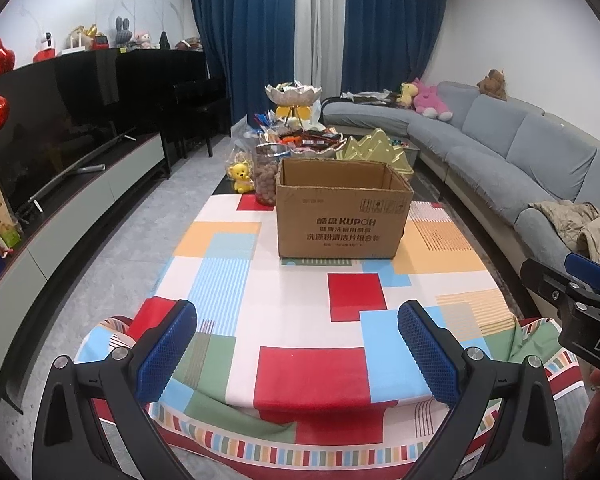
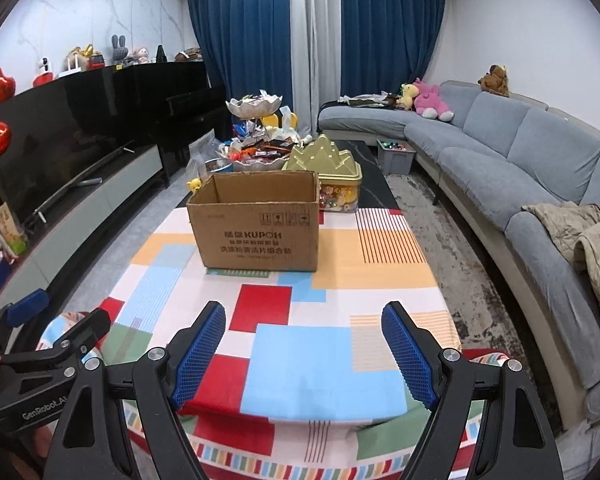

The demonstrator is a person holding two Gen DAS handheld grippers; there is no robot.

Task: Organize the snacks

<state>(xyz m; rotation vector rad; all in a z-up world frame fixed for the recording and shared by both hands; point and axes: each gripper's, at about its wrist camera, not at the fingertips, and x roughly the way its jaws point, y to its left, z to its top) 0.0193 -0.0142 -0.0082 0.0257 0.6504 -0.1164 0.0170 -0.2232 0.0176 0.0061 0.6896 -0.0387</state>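
Note:
An open cardboard box (image 1: 342, 212) stands on the patchwork tablecloth (image 1: 300, 320), its inside hidden from here; it also shows in the right wrist view (image 2: 256, 224). Behind it lie a bowl piled with wrapped snacks (image 1: 312, 142), a jar of round brown snacks (image 1: 265, 178) and a gold tin (image 2: 330, 168). My left gripper (image 1: 298, 344) is open and empty over the near table edge. My right gripper (image 2: 304, 348) is open and empty, also near the front edge, well short of the box.
A tiered dish of sweets (image 1: 294, 94) and a yellow bear figure (image 1: 240, 176) stand at the far end. A grey sofa (image 2: 500, 168) runs along the right, a TV cabinet (image 1: 80, 200) along the left. A grey bin (image 2: 396, 156) sits by the sofa.

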